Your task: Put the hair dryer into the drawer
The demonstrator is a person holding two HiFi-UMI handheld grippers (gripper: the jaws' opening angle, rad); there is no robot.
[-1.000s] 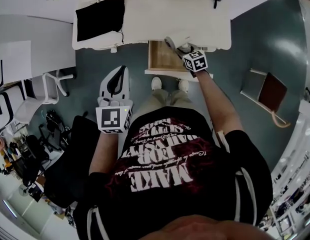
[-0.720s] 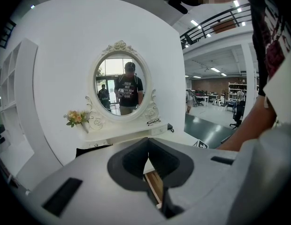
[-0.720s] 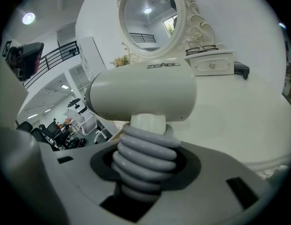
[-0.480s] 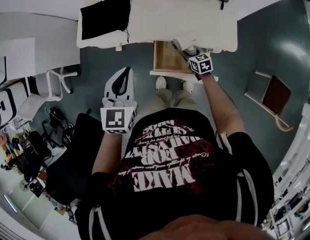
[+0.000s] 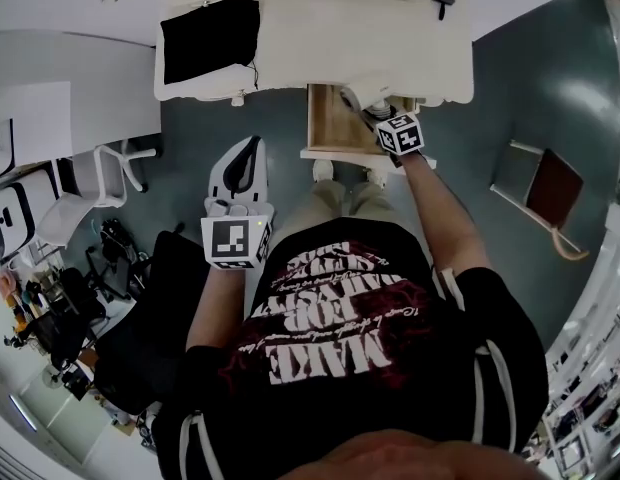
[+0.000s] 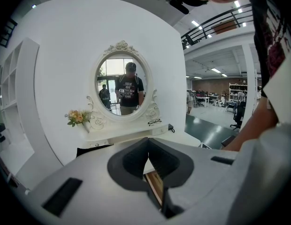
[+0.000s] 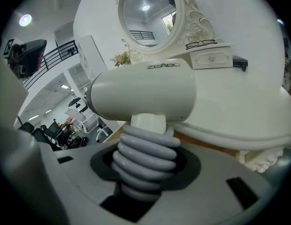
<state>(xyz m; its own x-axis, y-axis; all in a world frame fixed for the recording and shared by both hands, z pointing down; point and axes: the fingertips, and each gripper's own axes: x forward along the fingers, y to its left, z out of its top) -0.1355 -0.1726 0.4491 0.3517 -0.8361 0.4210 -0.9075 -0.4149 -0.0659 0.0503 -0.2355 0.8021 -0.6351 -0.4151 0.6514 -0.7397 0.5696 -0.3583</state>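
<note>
Sinking slightly toward drawer (image 5: 331, 124), right tool (image 7: 144, 170) clamped on hair dryer (image 7: 143, 95), left tool (image 6: 148, 159) together, unmoved.

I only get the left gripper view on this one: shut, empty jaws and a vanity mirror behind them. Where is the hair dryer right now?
Observer: The right gripper has it. Its jaws are shut on the ribbed grey handle of the hair dryer.
Operator: Is the drawer open?
Observer: Yes. The head view shows the wooden drawer pulled out from under the white dressing table.
Operator: Is the dryer inside yet?
Observer: It seems not. It is held over the drawer's right side, body upward, not lying in it.
</note>
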